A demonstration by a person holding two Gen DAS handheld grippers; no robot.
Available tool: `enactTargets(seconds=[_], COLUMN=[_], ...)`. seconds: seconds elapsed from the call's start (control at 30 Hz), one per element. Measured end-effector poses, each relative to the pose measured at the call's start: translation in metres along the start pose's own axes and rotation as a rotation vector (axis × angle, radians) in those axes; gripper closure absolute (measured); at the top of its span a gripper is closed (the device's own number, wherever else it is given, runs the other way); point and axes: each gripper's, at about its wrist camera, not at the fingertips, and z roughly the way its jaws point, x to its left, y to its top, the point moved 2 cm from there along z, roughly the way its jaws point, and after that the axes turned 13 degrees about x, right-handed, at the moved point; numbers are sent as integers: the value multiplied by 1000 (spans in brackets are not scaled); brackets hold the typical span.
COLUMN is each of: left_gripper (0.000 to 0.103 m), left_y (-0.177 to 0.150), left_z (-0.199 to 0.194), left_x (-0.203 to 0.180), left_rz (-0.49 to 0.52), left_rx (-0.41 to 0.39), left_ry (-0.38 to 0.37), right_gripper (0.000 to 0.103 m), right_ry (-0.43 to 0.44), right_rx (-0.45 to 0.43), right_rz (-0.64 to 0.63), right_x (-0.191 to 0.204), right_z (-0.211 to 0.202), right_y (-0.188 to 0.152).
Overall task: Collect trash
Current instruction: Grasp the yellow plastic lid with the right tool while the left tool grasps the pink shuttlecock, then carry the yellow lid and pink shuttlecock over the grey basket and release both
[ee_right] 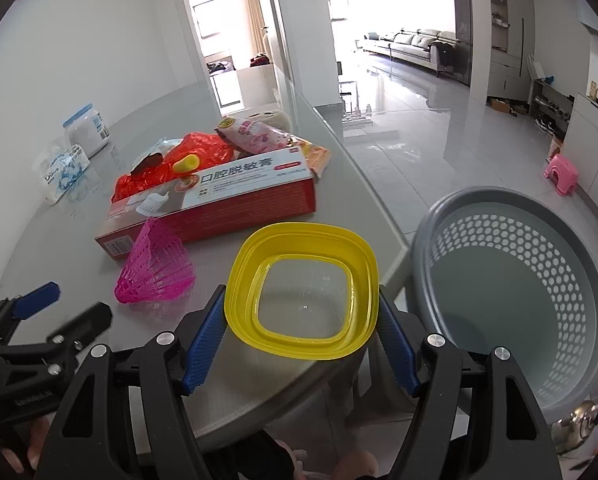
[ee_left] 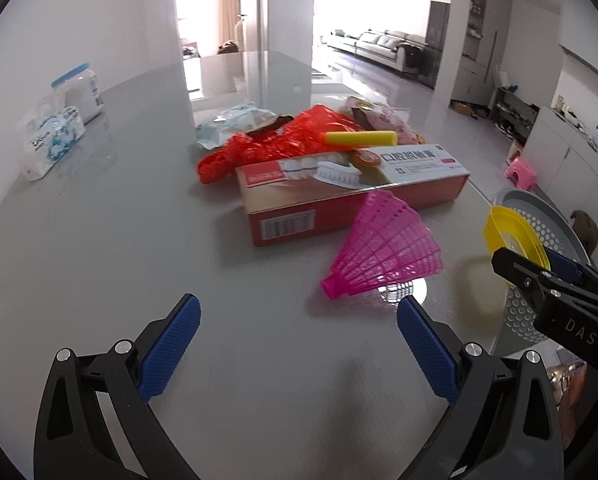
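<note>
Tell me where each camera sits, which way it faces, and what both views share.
Left wrist: sits behind the open left gripper, angled down across the grey table at the pink shuttlecock and red box; the right gripper enters at right.
Right wrist: sits behind the right gripper, which clamps a yellow lid at the table edge beside the grey basket; the left gripper and fingers show lower left.
Shared: shuttlecock, box, lid, basket.
</note>
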Motion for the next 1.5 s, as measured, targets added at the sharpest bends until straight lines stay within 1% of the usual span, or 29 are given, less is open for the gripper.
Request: enactTargets(seconds=[0.07,0.13,0.3,0.37,0.47,0.53,0.57,0.63,0.7,0.83,1.1,1.3,1.43,1.5], left_gripper=[6,6,6,7,10,22,26,44,55,59,60,60,60,60], left_y=[2,5,17,21,26,29,30,28,29,32,18,21,25,28], left_z=[9,15,21,23,24,25,25,24,23,21,-6,-23,-22,-18], left_x=[-8,-14,-26,-30,-40,-45,-47,-52,-54,-51,-58,-91,-126,-146], left_rz=[35,46,45,46,63,78,86,93,91,80,64,109,168,203], left_rx=[36,50,36,28,24,24,25,21,23,22,-15,-54,-52,-44], left_ry=[-36,-33,-34,-23,-17,-18,-14,-14,-36,-68,-91,-114,-146,-158], right_gripper=[34,34,34,34,34,34,34,34,34,34,34,34,34,34], right_ry=[7,12,24,28,29,35,38,38,40,49,65,47,21,-7], right_rx=[-4,-8,-18,-19,-18,-14,-11,-10,-9,-9,-28,-66,-91,-104], right_rz=[15,29,51,57,64,70,74,78,83,92,105,136,172,194], right_x=[-6,-11,-21,-23,-25,-27,-29,-31,-34,-39,-48,-71,-98,-114], right_z=[-4,-7,-14,-16,-17,-16,-15,-15,-14,-15,-25,-42,-54,-61], right_y=[-2,-4,-6,-6,-6,-6,-7,-8,-10,-13,-16,-23,-30,-34])
